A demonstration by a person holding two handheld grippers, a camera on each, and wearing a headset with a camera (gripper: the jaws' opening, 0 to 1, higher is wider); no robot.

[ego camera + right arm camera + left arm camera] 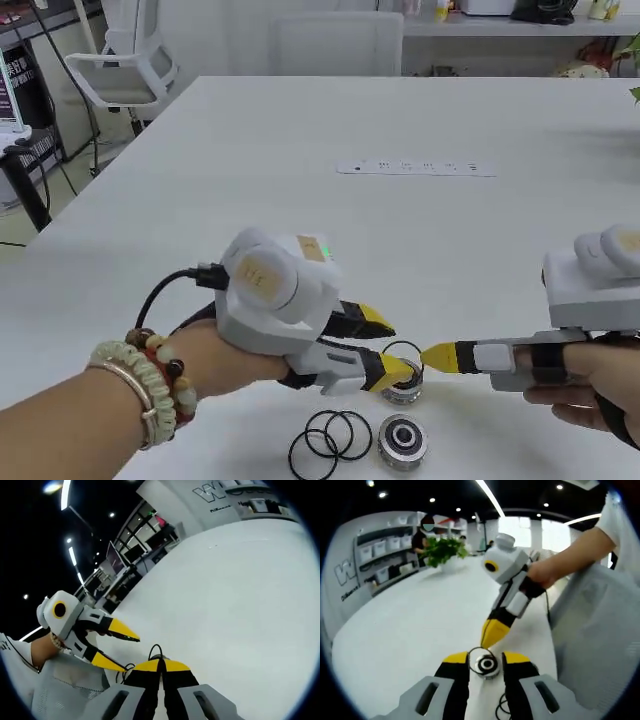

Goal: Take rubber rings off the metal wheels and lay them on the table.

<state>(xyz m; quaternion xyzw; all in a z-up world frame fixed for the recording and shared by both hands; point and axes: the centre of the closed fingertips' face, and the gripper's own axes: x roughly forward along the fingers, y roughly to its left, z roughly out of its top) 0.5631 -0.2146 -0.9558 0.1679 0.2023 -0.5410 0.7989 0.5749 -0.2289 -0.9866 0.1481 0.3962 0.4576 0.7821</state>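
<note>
The left gripper has its jaws spread, and a metal wheel lies on the white table between their yellow tips. Whether they touch it cannot be told. From the other side of that wheel the right gripper comes in with its jaws pressed together on a thin rubber ring, which loops up just above the wheel. Just in front of that wheel lie a second wheel and, beside it, three loose rings overlapping on the table.
</note>
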